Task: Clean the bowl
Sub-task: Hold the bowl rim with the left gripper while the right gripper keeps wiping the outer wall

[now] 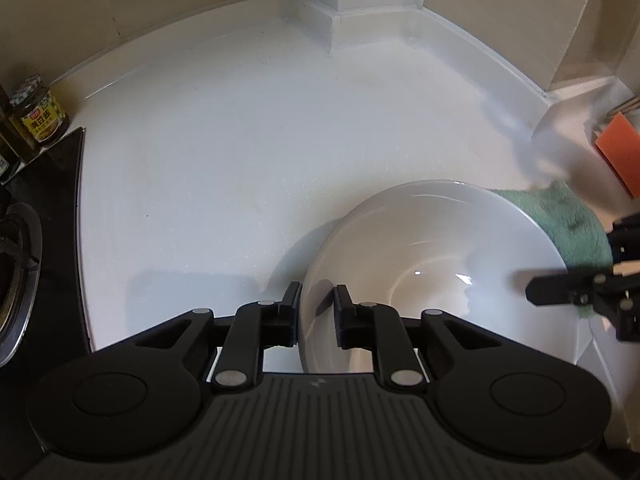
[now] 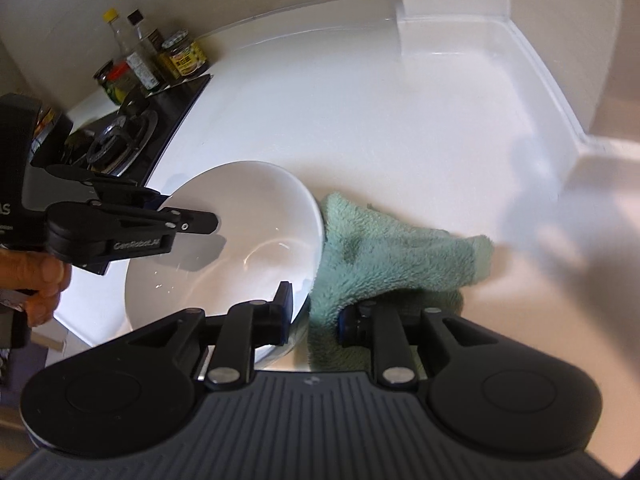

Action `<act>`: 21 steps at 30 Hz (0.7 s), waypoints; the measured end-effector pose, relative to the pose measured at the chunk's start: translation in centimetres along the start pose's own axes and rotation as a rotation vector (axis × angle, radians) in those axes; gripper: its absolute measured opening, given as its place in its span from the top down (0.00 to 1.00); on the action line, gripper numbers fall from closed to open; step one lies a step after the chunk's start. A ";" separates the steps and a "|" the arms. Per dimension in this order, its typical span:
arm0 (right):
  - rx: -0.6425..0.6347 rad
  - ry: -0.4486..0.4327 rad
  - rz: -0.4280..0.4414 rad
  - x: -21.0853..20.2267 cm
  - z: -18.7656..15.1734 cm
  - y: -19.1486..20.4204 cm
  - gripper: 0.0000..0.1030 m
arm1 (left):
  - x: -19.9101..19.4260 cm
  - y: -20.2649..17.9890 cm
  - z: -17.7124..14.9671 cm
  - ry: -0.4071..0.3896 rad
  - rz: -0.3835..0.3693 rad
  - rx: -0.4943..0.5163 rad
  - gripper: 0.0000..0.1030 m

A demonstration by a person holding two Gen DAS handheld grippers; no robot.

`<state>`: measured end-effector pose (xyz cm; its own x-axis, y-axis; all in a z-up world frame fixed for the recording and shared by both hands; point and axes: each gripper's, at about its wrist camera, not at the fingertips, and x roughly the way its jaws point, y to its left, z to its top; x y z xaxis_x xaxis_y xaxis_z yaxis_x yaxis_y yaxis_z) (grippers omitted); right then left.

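On a white kitchen counter (image 1: 240, 152), I hold a white bowl (image 1: 432, 264) steady at its near rim with my left gripper (image 1: 316, 312), one finger outside the wall and one inside; the jaws straddle the rim with a sliver of space showing on the inner side, so I cannot say for sure that the pads press on it. The bowl sits upright on the counter, between a black gas stove (image 2: 120, 136) on one side and a green terry cloth (image 2: 384, 256) on the other. The cloth lies crumpled on the counter, touching the bowl's outer wall. My right gripper (image 2: 312, 316) comes down at that meeting point: its jaws stand parted, one finger over the bowl's rim, the other buried in the cloth's folds, and nothing looks pinched between them. In the right wrist view a hand (image 2: 44, 280) grips the left tool's handle at the frame's edge. A cluster of condiment bottles and jars (image 2: 156, 56) stands by the wall behind the stove. The bowl's inside gleams, with no food or stain that I can make out, though glare hides part of it. By my reading the wiping is either finished or not begun; the cloth is out of the bowl, and what remains is unclear.
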<state>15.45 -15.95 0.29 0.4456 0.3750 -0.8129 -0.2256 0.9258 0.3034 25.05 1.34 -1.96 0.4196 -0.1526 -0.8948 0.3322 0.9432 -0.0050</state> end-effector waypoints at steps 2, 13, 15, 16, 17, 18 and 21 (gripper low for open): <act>0.002 -0.006 0.012 0.0 0.0 -0.3 0.83 | 0.0 -0.2 0.0 0.003 0.010 0.000 0.82; -0.168 -0.015 0.029 2.3 5.2 -1.3 0.91 | -0.3 -0.3 -0.5 0.033 0.023 0.062 0.84; -0.166 -0.024 0.026 2.7 5.9 -1.3 0.91 | -0.1 -0.2 -0.3 0.039 0.030 0.031 0.85; -0.166 -0.027 0.020 2.7 5.9 -1.2 0.91 | 0.0 -0.1 -0.3 0.040 0.033 0.017 0.85; -0.157 -0.032 0.017 2.6 5.6 -1.2 0.91 | 0.0 0.1 -0.2 0.036 0.037 -0.005 0.86; -0.143 -0.038 0.015 2.5 5.3 -1.2 0.91 | 0.0 0.2 -0.2 0.031 0.039 -0.022 0.86; -0.043 -0.054 0.043 1.6 4.0 -2.0 0.90 | 0.0 0.3 -0.3 0.025 0.039 -0.051 0.86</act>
<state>20.09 -17.04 0.33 0.4807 0.4172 -0.7713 -0.2816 0.9064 0.3148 24.96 1.73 -2.10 0.4099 -0.1084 -0.9056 0.2721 0.9622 0.0080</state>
